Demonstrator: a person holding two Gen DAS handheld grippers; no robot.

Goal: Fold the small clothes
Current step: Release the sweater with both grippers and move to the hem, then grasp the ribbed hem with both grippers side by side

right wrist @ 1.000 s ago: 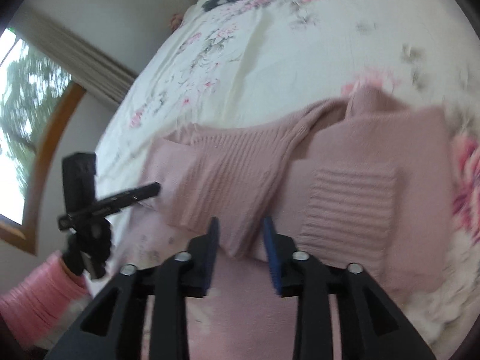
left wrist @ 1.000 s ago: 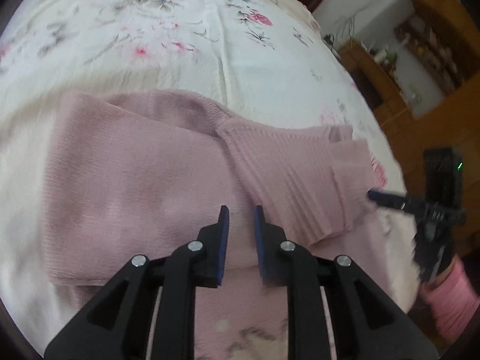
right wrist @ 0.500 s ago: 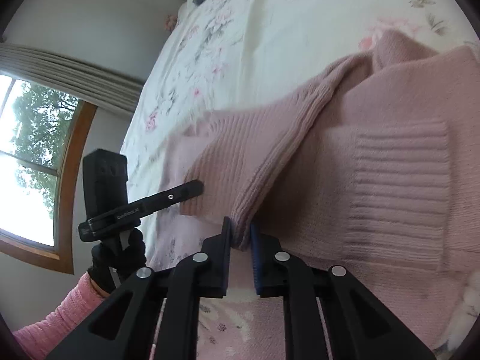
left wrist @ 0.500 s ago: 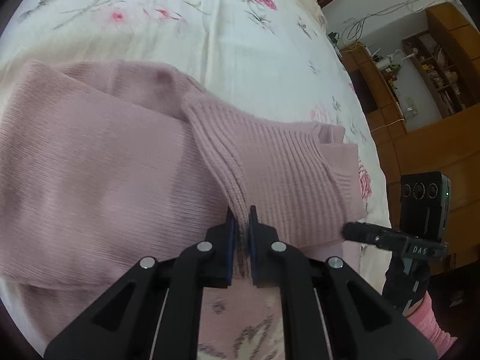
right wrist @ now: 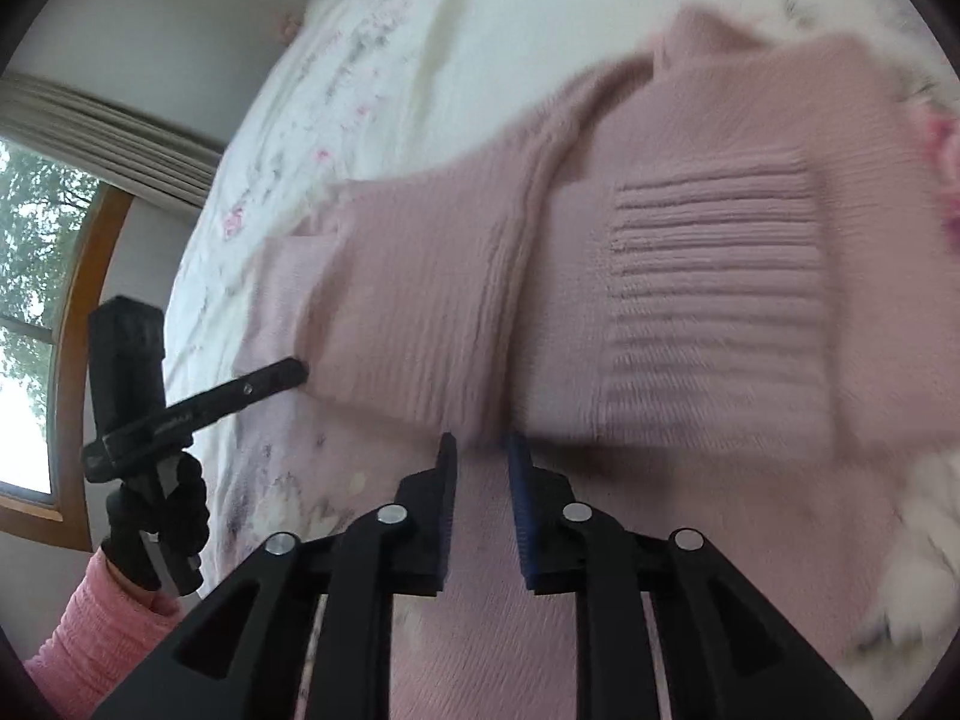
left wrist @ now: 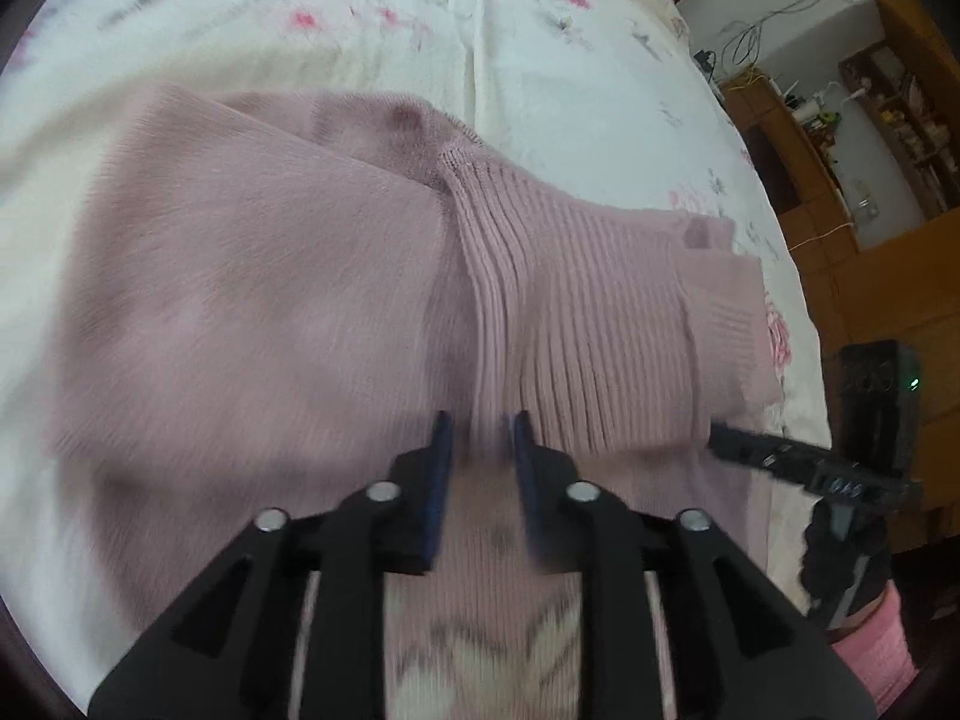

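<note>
Both grippers had let go since half a second before: where each had pinched the ribbed fold of the pink sweater, my left gripper and my right gripper now stood with jaws parted and nothing between the blue pads. From my left wrist view, the sweater lay on the floral bedspread, its body spread to the left and a ribbed sleeve folded across it, the raised ridge of the fold running up from just ahead of the fingertips. From my right wrist view, the same ridge ran up ahead of the jaws, with a ribbed cuff lying flat on the body to the right. Each view showed the other gripper at the sweater's near edge, held by a gloved hand in a pink sleeve.
</note>
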